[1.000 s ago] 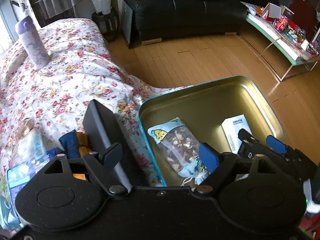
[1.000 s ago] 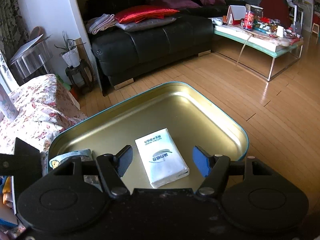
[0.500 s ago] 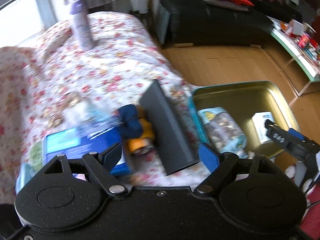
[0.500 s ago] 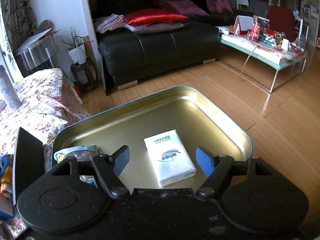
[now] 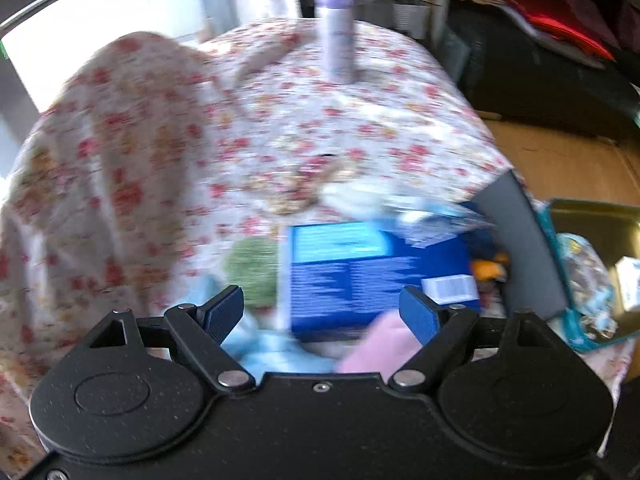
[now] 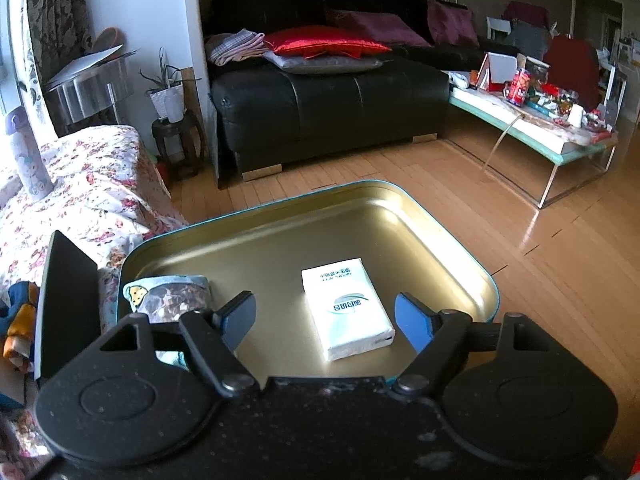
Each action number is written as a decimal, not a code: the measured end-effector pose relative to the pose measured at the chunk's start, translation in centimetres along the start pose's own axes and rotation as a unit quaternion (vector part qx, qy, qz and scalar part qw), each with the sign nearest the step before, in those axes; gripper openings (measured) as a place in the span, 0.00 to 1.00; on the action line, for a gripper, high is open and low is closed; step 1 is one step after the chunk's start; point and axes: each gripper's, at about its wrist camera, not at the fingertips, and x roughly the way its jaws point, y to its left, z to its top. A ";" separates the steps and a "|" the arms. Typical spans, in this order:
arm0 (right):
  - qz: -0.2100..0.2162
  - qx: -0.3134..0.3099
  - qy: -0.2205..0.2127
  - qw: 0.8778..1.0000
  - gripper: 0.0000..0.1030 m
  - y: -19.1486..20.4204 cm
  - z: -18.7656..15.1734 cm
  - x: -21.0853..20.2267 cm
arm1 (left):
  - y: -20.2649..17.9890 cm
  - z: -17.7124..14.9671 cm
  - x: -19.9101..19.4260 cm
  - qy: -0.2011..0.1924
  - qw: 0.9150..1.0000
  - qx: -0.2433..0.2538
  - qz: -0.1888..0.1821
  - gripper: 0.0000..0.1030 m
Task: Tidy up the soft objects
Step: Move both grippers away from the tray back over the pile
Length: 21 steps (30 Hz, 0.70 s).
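Observation:
A gold metal tin [image 6: 452,240] with a teal rim holds a white tissue pack [image 6: 346,308] and a patterned sachet [image 6: 172,294]. My right gripper [image 6: 325,316] is open and empty, hovering over the tin's near edge with the tissue pack between its fingers' line. My left gripper [image 5: 322,312] is open and empty above the floral bedspread [image 5: 200,140]. The left wrist view is blurred. Below it lie a blue box [image 5: 360,276], a light blue cloth [image 5: 264,344], a pink soft item [image 5: 380,344] and a green soft item [image 5: 252,268].
A dark grey lid [image 6: 68,300] leans against the tin's left side; it also shows in the left wrist view [image 5: 520,240]. A purple bottle [image 5: 336,32] stands on the bed. A black sofa [image 6: 328,108] and a cluttered glass table [image 6: 532,120] stand beyond on the wooden floor.
My left gripper has swung left, away from the tin and over the pile of items on the bed. My right gripper has pulled back slightly and stays open over the tin.

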 end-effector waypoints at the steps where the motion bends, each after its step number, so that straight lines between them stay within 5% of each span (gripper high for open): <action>1: -0.001 -0.006 -0.001 1.000 0.74 0.2 -0.1 -0.1 | 0.9 0.0 0.1 -0.001 1.000 -0.006 0.005 0.79; 3: -0.005 -0.024 -0.002 1.000 0.74 0.8 -0.3 -0.4 | 2.4 0.1 0.3 -0.001 1.000 -0.014 0.017 0.88; 8: -0.007 -0.070 0.000 0.998 0.75 2.6 -0.9 -0.9 | 5.9 0.6 1.7 0.011 0.999 -0.024 0.042 0.89; 21: 0.094 -0.102 0.023 0.990 0.75 8.1 -1.0 -6.4 | 9.8 0.1 6.3 0.077 0.996 -0.044 0.031 0.89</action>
